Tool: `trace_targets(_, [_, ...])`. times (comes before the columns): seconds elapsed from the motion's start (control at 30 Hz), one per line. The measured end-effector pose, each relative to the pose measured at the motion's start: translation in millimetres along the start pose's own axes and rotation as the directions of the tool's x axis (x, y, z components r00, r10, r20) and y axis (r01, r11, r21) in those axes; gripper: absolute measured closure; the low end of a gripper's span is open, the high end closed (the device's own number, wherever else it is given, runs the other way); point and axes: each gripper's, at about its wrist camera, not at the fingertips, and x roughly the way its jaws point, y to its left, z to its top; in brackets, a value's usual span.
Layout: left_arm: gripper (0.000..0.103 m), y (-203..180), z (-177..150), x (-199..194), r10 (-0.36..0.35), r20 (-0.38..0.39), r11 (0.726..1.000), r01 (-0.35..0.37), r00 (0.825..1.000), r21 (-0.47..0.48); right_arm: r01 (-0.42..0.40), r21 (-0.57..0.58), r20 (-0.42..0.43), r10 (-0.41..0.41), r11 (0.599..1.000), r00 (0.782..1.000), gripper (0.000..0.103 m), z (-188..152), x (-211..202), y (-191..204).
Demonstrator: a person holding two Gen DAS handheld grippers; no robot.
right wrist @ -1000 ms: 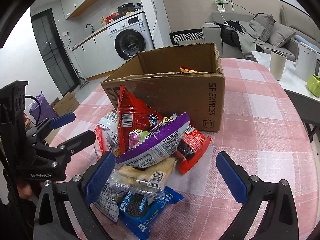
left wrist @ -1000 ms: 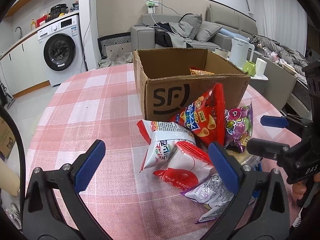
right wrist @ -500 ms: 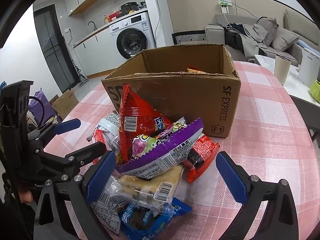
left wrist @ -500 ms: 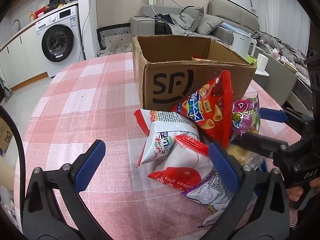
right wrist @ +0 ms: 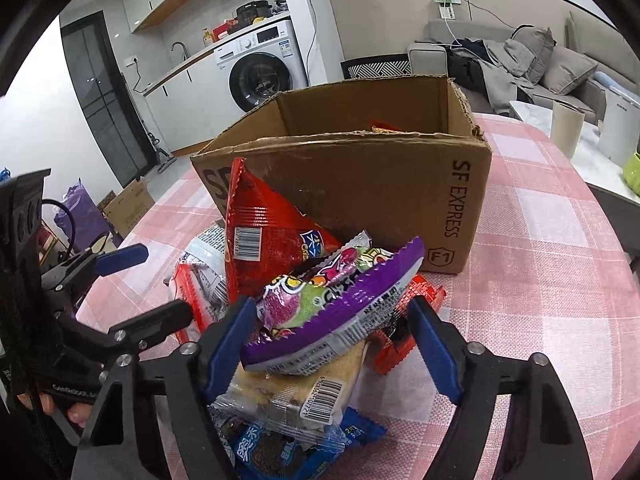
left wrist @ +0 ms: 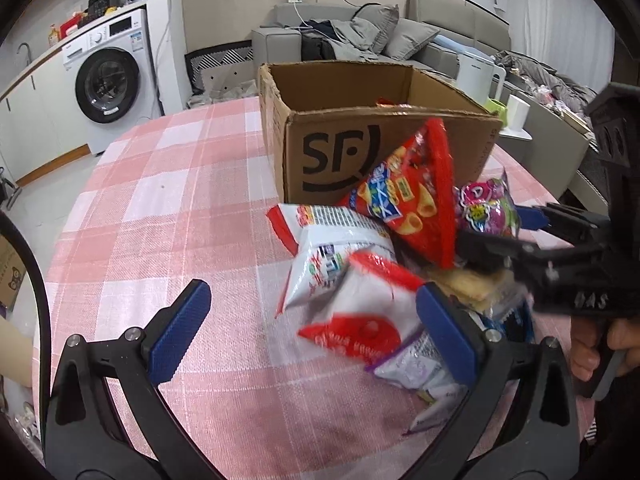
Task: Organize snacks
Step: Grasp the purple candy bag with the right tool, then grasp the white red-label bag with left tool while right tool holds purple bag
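An open SF cardboard box stands on the pink checked table, with a snack inside. A pile of snacks lies in front of it: a red chips bag, a white and red bag, a purple candy bag, a cracker pack and a blue cookie pack. My right gripper is open, its jaws standing either side of the purple bag; it also shows in the left wrist view. My left gripper is open by the white and red bag; it also shows in the right wrist view.
The pink checked table runs left and behind the box. A white side table with a cup, a kettle and a green mug stands to the right. A washing machine and a sofa are far behind.
Both grippers have moved forward towards the pile. My right gripper's jaws have narrowed and now stand around the purple candy bag. The left jaws stay wide.
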Motion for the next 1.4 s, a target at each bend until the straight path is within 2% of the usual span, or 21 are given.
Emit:
trace_targets(0.03, [0.001, 0.7, -1.7, -1.1, -0.01, -0.006, 1.0, 0.01, 1.0, 0.001, -0.008, 0.006, 0.001, 0.008, 1.0, 1.0, 0.032, -0.1, -0.2, -0.9])
trace_targets(0.1, [0.001, 0.9, -4.8, -2.9, -0.033, -0.013, 0.999, 0.033, 0.999, 0.002, -0.015, 0.018, -0.001, 0.015, 1.0, 1.0, 0.043, -0.1, -0.4, -3.2])
trace_targets(0.27, [0.001, -2.8, -9.3, -4.7, -0.072, -0.025, 0.997, 0.073, 0.997, 0.014, -0.037, 0.048, 0.014, 0.036, 0.998, 0.999, 0.049, -2.1, -5.9, -10.5])
trace_targets(0.43, [0.001, -8.8, -12.2, -3.9, -0.083, -0.029, 0.996, 0.084, 0.996, 0.032, -0.043, 0.055, 0.033, 0.041, 0.998, 0.999, 0.049, -5.5, -18.0, -14.6])
trace_targets(0.8, [0.004, -8.1, -7.1, 6.3, -0.076, -0.041, 0.996, 0.074, 0.996, -0.043, -0.036, 0.071, 0.047, 0.033, 0.997, 0.998, 0.049, -13.4, -35.4, -14.5])
trace_targets(1.03, [0.023, -4.5, -7.1, 8.8, -0.093, -0.064, 0.996, 0.092, 0.994, -0.018, -0.038, 0.076, 0.05, 0.034, 0.996, 0.998, 0.049, -10.3, -38.2, -14.8])
trace_targets(1.2, [0.023, 0.7, -8.4, 9.5, -0.057, -0.079, 0.998, 0.059, 0.995, 0.017, -0.04, 0.076, 0.053, 0.036, 0.996, 0.998, 0.049, -11.2, -41.5, -17.6])
trace_targets(1.4, [0.023, -0.7, -12.1, 15.2, -0.055, -0.099, 0.998, 0.057, 0.994, 0.016, -0.04, 0.08, 0.051, 0.036, 0.996, 0.998, 0.049, -10.6, -41.4, -19.5])
